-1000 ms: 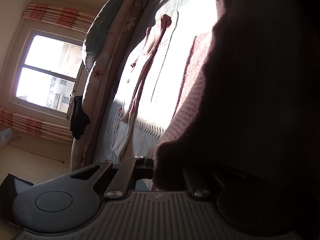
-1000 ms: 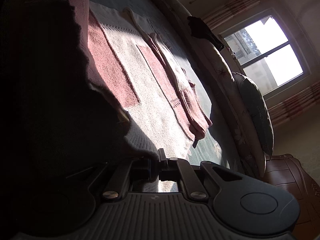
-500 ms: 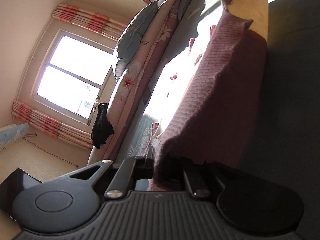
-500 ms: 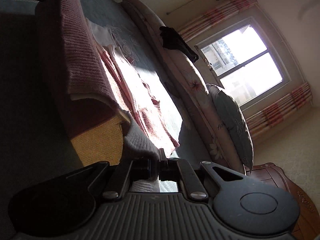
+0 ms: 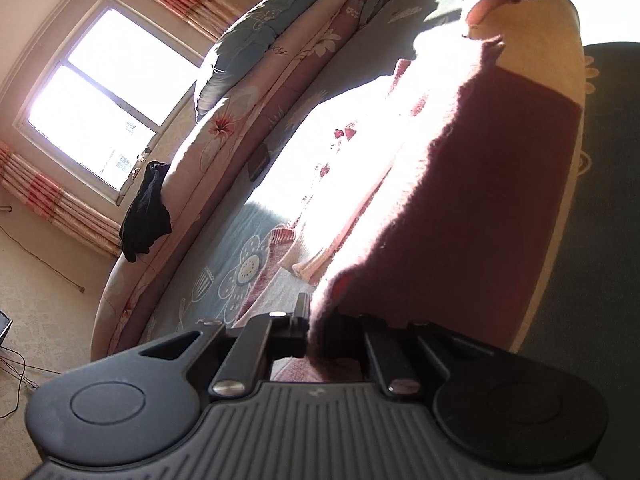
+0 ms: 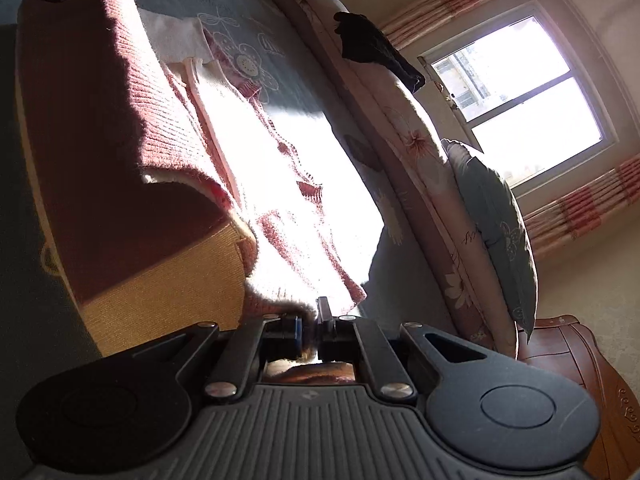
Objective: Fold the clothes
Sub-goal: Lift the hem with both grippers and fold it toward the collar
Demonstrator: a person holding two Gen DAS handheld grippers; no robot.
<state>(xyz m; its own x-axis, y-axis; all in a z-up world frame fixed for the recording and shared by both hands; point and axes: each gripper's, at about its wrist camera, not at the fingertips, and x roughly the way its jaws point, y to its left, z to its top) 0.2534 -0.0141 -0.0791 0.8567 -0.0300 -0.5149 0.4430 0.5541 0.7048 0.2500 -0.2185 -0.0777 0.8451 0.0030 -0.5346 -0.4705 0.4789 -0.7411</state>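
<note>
On the bed (image 5: 256, 248), a blue-grey cover printed with pale flowers, lies a knit sweater (image 5: 472, 200) in dusty pink and cream blocks, its ribbed weave fuzzy at the sunlit edges. One edge is lifted and doubled over the rest, stretched between the two tongs. Left gripper (image 5: 314, 330) is clamped on a pink corner; right gripper (image 6: 310, 334) is clamped on a cream ribbed corner. Beside the bed's far edge runs a long floral bolster (image 6: 404, 140) with a black cloth (image 6: 376, 50) draped over it.
</note>
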